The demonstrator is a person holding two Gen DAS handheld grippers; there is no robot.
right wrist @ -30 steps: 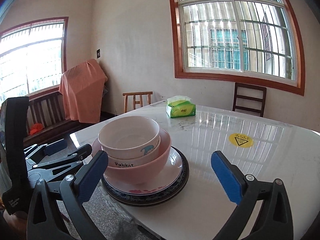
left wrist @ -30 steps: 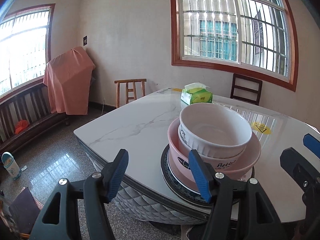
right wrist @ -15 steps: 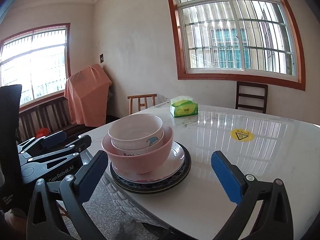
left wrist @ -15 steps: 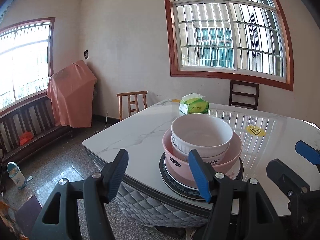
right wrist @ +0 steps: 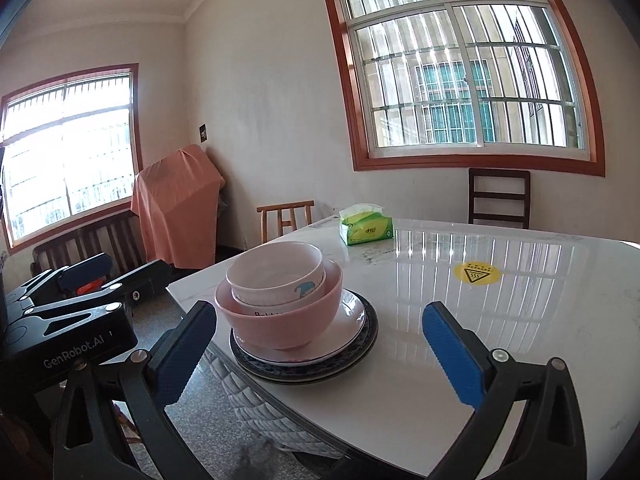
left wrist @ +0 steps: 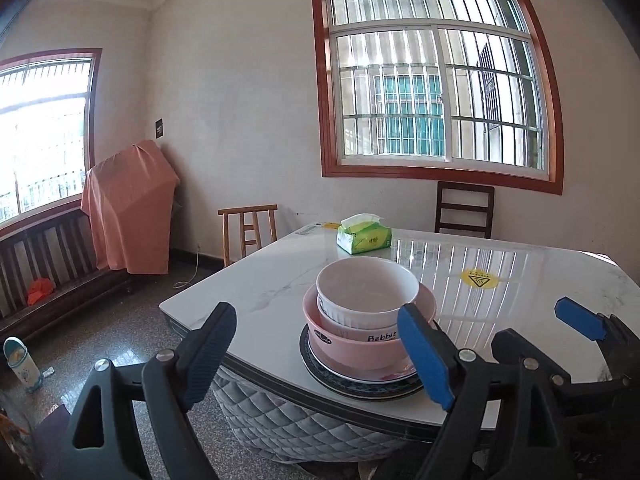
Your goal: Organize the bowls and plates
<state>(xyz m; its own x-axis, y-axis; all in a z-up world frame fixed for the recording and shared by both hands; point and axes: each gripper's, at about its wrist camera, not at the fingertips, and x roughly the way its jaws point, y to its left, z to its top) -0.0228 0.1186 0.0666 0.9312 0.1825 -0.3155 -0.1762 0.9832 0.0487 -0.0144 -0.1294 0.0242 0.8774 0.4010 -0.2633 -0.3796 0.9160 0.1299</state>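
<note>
A white bowl (left wrist: 366, 292) sits inside a pink bowl (left wrist: 360, 346), on a white plate (left wrist: 360, 378) over a dark-rimmed plate (left wrist: 376, 392), stacked near the marble table's front corner. The stack also shows in the right wrist view: white bowl (right wrist: 276, 272), pink bowl (right wrist: 280, 322), white plate (right wrist: 348, 326), dark plate (right wrist: 370, 340). My left gripper (left wrist: 320, 356) is open and empty, short of the stack. My right gripper (right wrist: 320, 352) is open and empty, back from the stack.
The marble table (right wrist: 460, 340) carries a green tissue box (right wrist: 366, 230) and a yellow sticker (right wrist: 476, 273) farther back. Wooden chairs (left wrist: 248, 228) stand behind it. An orange-draped object (left wrist: 128, 208) and a bench stand by the left wall. A bottle (left wrist: 22, 364) stands on the floor.
Both grippers have pulled back and up from the stack, which now looks smaller and farther away. The stack has not moved. Both stay open.
</note>
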